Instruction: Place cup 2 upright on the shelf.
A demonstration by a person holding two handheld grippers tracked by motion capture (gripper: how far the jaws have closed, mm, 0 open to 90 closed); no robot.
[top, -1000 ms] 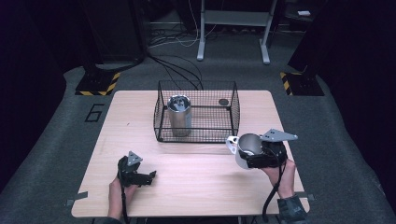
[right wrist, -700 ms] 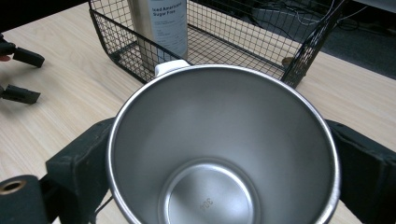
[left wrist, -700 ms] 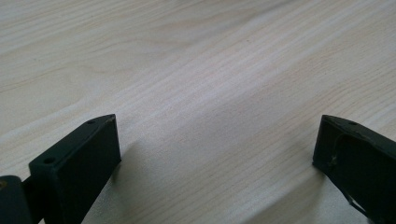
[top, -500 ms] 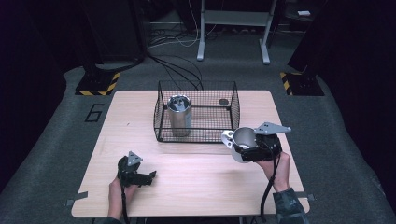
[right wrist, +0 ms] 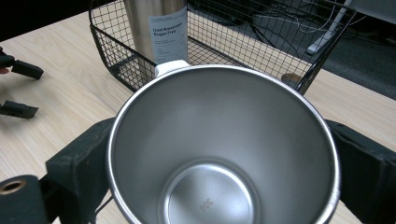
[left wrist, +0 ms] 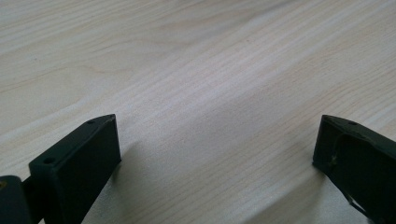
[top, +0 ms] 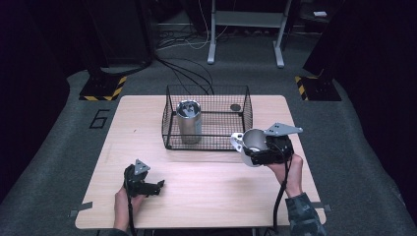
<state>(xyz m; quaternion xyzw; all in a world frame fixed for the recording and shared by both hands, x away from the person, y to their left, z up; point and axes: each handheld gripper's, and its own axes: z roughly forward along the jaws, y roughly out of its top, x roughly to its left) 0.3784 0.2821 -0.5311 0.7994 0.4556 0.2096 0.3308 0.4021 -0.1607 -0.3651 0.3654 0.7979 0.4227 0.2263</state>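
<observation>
Steel cup [top: 253, 142], white outside, is clamped in the right gripper [top: 265, 151], raised just beside the wire basket's [top: 206, 142] near right corner; the left gripper [top: 145, 184] rests on the table [top: 211, 196].

Left gripper view: jaws wide apart over bare wood.

Right gripper view: jaws clasp the cup's sides; a can [right wrist: 161, 28] stands in the basket.

Wire basket [top: 206, 118] just ahead of the held cup [top: 253, 145]

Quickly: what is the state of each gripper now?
Left gripper: open, holding nothing.
Right gripper: closed on the steel cup.
</observation>
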